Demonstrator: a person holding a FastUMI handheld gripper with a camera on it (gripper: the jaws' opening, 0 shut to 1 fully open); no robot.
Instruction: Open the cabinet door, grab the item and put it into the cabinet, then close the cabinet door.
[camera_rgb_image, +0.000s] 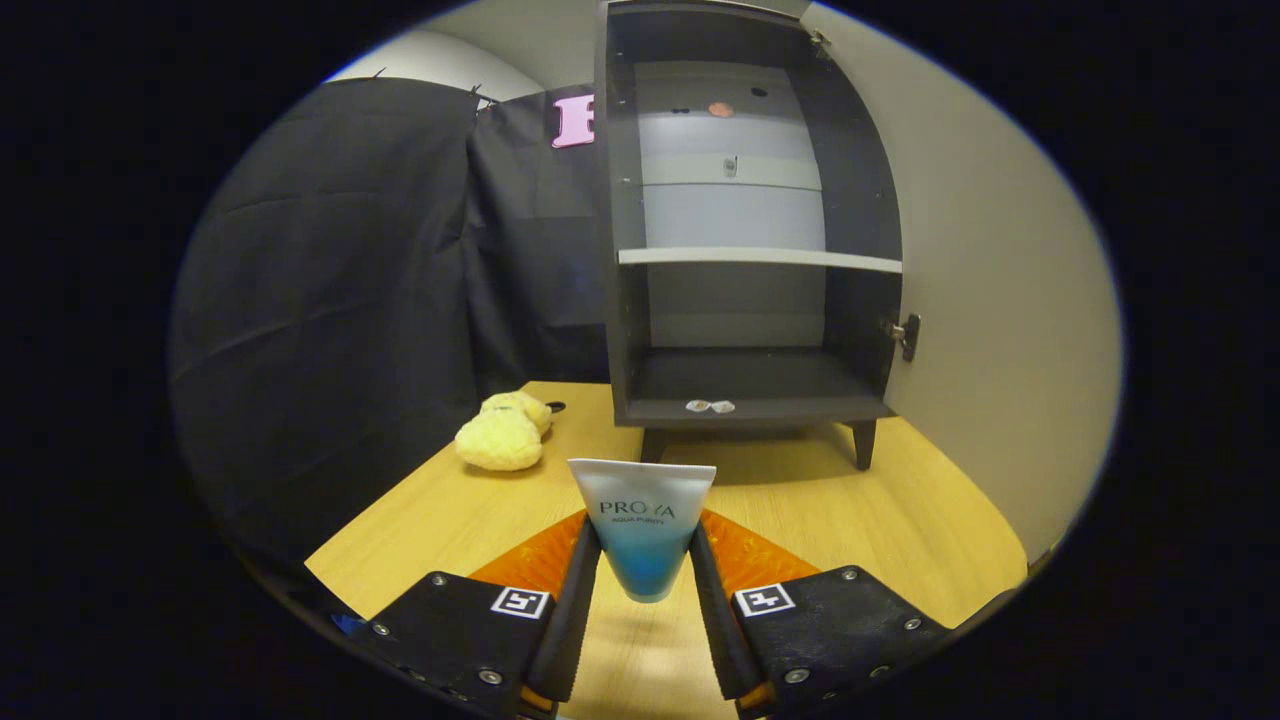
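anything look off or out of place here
Nothing stands out. The gripper is shut on the tube, the cabinet stands open and upright, and a yellow plush toy lies on the table.

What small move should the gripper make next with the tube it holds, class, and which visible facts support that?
Probably carry the white-and-blue plastic tube forward toward the dark wooden cabinet. The gripper has its jaws pressed on both sides of the tube, the cabinet's door stands open, and its bottom shelf, just beyond the tube, has room.
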